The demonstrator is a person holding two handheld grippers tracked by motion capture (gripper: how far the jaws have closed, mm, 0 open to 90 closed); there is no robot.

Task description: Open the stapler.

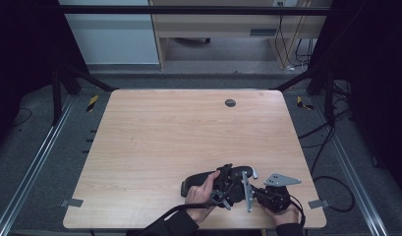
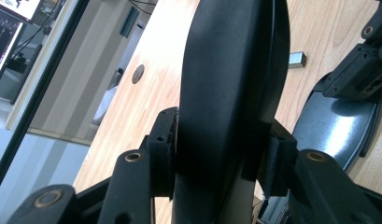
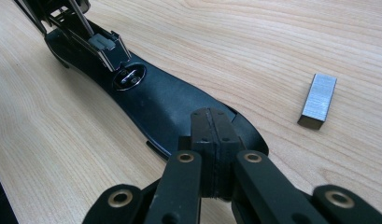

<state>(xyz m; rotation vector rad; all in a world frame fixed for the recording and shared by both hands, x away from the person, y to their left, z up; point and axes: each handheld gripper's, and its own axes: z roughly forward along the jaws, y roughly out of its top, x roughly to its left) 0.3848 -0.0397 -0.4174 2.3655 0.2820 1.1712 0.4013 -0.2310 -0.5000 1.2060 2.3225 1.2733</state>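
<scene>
The wooden worktop [image 1: 154,142] is carrying everything near its front edge, toward the right corner, with a small grey grommet [image 1: 230,103] sitting alone by the back edge. On it a black stapler [image 1: 201,179] is lying swung open: in the right gripper view its base [image 3: 165,105] is stretching flat across the wood, with the anvil plate [image 3: 130,76] showing and the staple channel [image 3: 104,46] lifting up at the far end. The stapler's top arm [image 2: 226,88] is standing raised, and the left gripper [image 2: 221,163] is pinching it from both sides, its pads pressing the black body. The right gripper [image 3: 212,154] is pressed fully together with nothing between its pads, its tips resting over the near end of the base, seemingly pinning it down. Smallest of all, a strip of staples [image 3: 318,100] is lying loose on the worktop just beside the base, toward the right edge.

The likely trouble from here: the arm is smooth and rounded, so the left gripper's hold could be slipping, letting the arm snap shut. The right gripper would have to lift off to fetch the strip, leaving the base free to skid. The strip is small and brittle, so a hard or off-centre pinch could be breaking it or flicking it away.
</scene>
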